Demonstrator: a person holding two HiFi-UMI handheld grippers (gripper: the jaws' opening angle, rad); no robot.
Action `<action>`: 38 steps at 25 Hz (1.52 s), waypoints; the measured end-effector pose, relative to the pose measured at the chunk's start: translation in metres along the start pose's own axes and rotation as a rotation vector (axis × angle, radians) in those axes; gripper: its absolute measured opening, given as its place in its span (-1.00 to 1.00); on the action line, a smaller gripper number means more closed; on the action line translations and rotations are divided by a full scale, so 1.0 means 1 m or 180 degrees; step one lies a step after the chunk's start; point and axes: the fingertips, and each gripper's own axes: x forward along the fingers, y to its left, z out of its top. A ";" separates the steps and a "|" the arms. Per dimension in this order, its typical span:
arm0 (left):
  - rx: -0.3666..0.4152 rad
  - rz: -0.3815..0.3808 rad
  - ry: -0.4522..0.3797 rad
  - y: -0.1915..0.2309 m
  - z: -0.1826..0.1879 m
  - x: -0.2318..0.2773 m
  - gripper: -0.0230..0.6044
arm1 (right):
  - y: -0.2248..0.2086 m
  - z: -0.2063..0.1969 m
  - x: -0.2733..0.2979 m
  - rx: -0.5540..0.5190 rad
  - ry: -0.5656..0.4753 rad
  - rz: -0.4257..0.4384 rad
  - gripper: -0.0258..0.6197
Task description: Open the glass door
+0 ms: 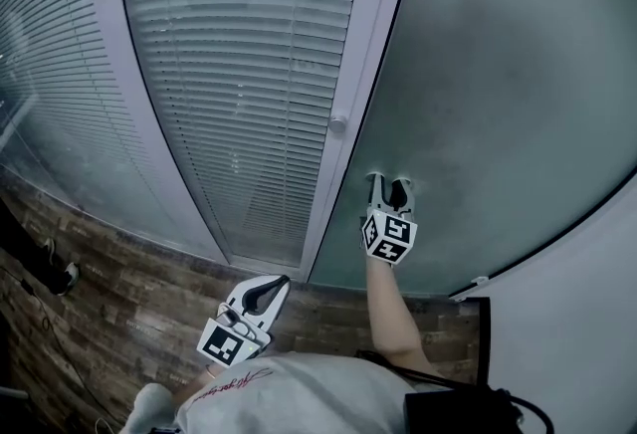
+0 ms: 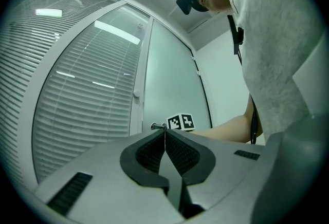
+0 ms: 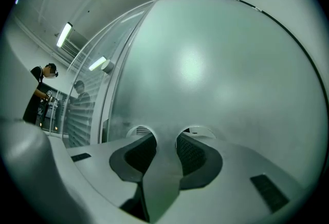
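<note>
My right claw [image 1: 388, 185], jaws apart and empty, is up against the glass door [image 1: 498, 74]. My left claw [image 1: 282, 284] is clenched, near me. The door looks shut, so I think the pushing is left to do.

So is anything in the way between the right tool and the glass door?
No, nothing visible is. The right tool has its tips right up at the frosted glass door, jaws apart with nothing between them. The left tool is farther back, shut.
</note>
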 end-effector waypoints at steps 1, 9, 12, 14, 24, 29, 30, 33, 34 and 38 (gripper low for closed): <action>-0.0006 0.0012 0.0008 0.000 -0.001 -0.003 -0.87 | 0.000 0.000 0.000 0.0004 0.0003 -0.0004 -0.51; -0.0016 0.0125 0.0007 -0.003 -0.001 -0.017 -0.87 | 0.002 0.001 -0.007 0.0035 0.0014 -0.0009 -0.51; -0.0034 0.0156 0.0033 -0.004 -0.005 -0.022 -0.87 | 0.003 0.002 -0.011 0.0041 -0.0011 0.0019 -0.51; -0.0091 0.0168 0.0059 -0.006 -0.009 -0.024 -0.87 | 0.004 0.002 -0.015 0.0046 -0.0024 0.0028 -0.51; -0.0097 0.0042 0.0036 -0.023 -0.008 -0.025 -0.87 | 0.010 0.007 -0.039 0.0061 -0.0082 0.0102 -0.51; -0.0106 -0.0019 0.0014 -0.034 -0.004 -0.027 -0.87 | 0.015 0.009 -0.057 0.0065 -0.0093 0.0148 -0.51; -0.0109 -0.0037 0.0014 -0.036 -0.003 -0.027 -0.87 | 0.015 0.009 -0.061 0.0067 -0.0102 0.0151 -0.51; -0.0119 -0.0074 0.0013 -0.042 -0.001 -0.029 -0.87 | 0.018 0.011 -0.070 0.0074 -0.0119 0.0175 -0.51; -0.0117 -0.0078 0.0011 -0.044 0.000 -0.031 -0.87 | 0.019 0.011 -0.073 0.0076 -0.0117 0.0187 -0.51; -0.0128 -0.0088 -0.0002 -0.053 0.004 -0.035 -0.87 | 0.019 0.011 -0.086 0.0085 -0.0090 0.0222 -0.51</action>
